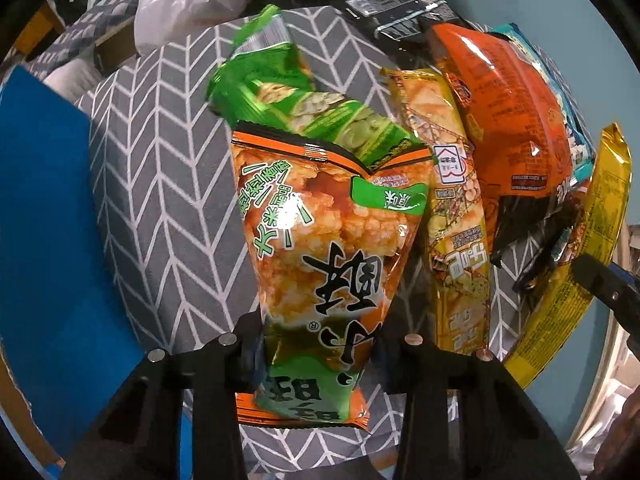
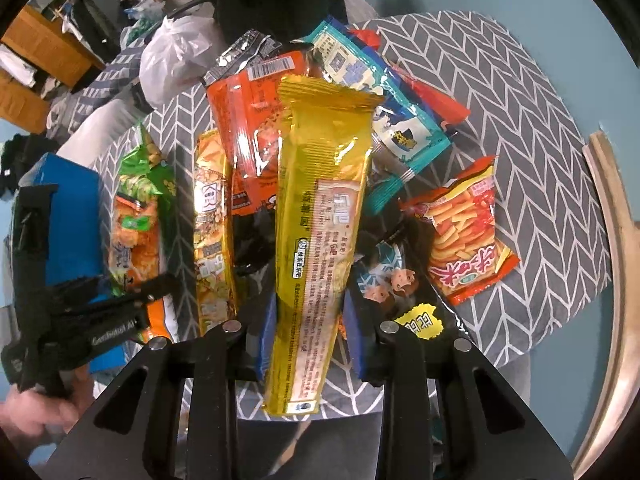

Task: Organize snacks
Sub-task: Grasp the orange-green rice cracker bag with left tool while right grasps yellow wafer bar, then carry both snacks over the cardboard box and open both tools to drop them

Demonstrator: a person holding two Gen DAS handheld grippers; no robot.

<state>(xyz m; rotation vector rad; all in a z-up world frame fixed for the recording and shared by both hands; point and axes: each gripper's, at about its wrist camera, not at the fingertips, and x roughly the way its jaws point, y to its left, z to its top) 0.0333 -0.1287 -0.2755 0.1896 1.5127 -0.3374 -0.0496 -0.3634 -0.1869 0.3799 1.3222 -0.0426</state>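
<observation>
An orange-and-green rice cracker bag (image 1: 320, 232) lies on the grey herringbone cloth (image 1: 160, 160), its top edge over a green snack bag (image 1: 280, 92). My left gripper (image 1: 316, 344) points down with its pads pressed on the cracker bag's lower end, which is pinched narrow. My right gripper (image 2: 308, 328) is shut on a long yellow packet (image 2: 320, 200), held above the pile. Under that packet lie a large orange bag (image 2: 248, 128), a narrow yellow-orange packet (image 2: 210, 216), a teal bag (image 2: 384, 108), a dark cartoon bag (image 2: 400, 280) and a red fries packet (image 2: 468, 232).
A blue box (image 1: 44, 208) sits at the cloth's left edge. A white plastic bag (image 1: 192, 0) and clutter lie beyond the far side. A black packet (image 1: 396, 4) tops the pile's far end. Bare cloth (image 2: 520, 120) shows right of the snacks. A person's hand (image 2: 32, 412) holds the left gripper.
</observation>
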